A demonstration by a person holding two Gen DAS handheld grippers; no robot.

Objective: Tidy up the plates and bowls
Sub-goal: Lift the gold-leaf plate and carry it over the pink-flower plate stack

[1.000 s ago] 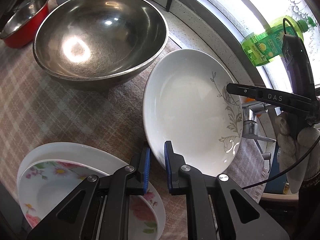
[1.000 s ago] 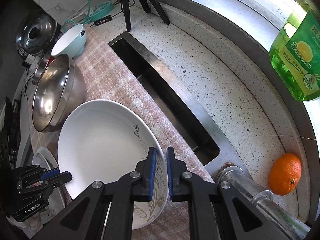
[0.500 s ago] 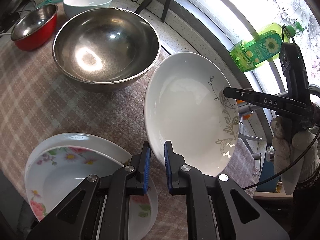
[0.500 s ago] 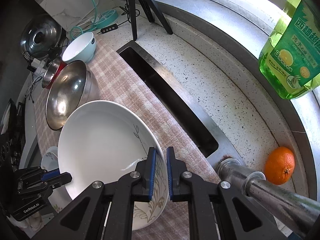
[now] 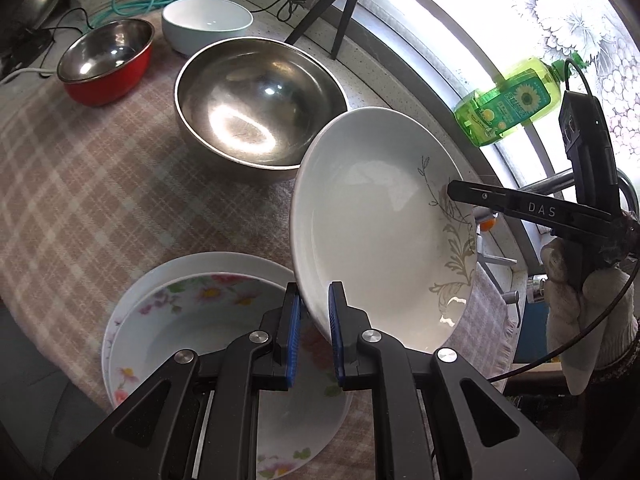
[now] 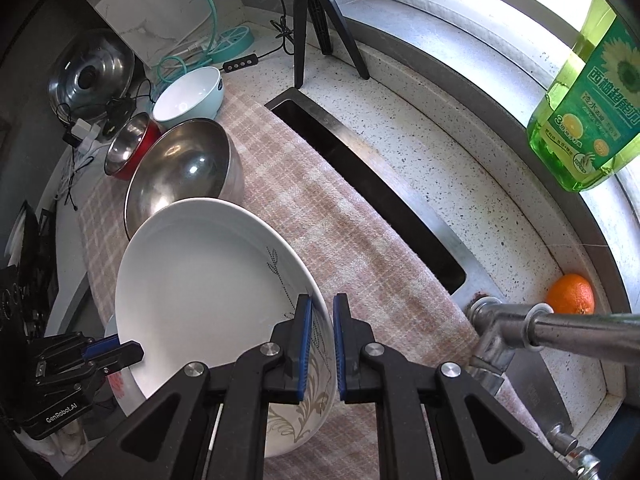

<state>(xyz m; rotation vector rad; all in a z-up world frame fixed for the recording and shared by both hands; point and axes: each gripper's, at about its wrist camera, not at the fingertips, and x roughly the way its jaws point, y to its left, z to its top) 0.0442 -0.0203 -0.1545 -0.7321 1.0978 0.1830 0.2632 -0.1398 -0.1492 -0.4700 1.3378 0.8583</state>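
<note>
Both the left gripper (image 5: 313, 312) and right gripper (image 6: 321, 320) were clamped on opposite rims of the white plate (image 5: 372, 236), apparently clear of the checked cloth (image 5: 92, 184).

The left gripper (image 5: 313, 312) was built of matte black plastic, with two angular arms that each had a triangular cut-out and round silver screw heads at the joints. Its jaws carried bright blue ribbed pads. The right gripper (image 6: 321, 322) matched it in black arms, silver screws and blue pads. Seen from the left wrist camera, the right gripper's slim black finger bore the white letters "DAS", and a thin black cable looped from its boxy black body. The hand (image 5: 576, 304) behind it wore a whitish knitted glove. From the right wrist camera, the left gripper's black housing showed the white marking "GenRobot.AI".
</note>
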